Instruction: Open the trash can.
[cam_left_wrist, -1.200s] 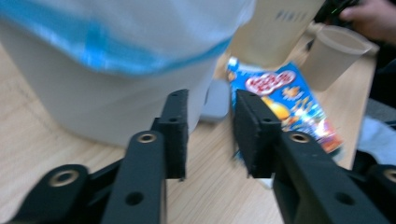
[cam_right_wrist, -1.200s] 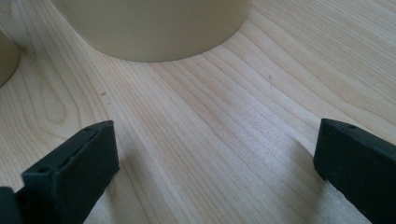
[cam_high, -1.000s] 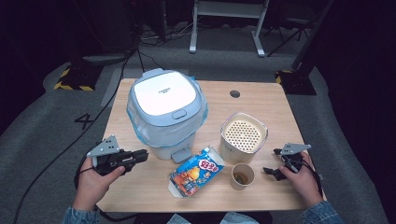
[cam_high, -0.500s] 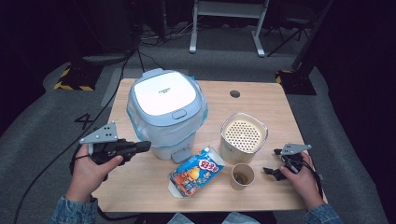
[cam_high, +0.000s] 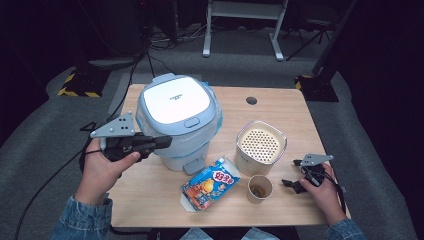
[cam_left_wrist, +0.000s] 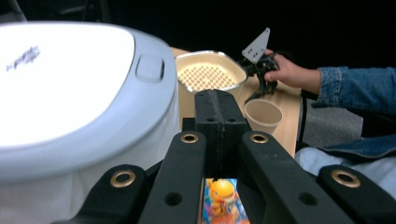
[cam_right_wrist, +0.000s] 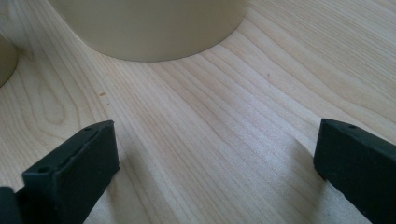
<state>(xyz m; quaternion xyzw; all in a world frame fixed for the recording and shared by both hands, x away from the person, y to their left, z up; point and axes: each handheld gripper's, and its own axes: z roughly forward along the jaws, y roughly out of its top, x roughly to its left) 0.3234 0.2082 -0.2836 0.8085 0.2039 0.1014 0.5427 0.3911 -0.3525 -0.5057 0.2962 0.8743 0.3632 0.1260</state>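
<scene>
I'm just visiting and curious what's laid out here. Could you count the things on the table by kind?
White lidded bin: 1
Cream container with perforated lid: 1
Paper cup: 1
Colourful snack packet: 1
Total: 4 things on the wooden table

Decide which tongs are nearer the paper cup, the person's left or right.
Right. The right tongs rest on the table just beside the cup, jaws open toward it. The left tongs, jaws shut, are held up by the white bin, across the snack bag.
</scene>
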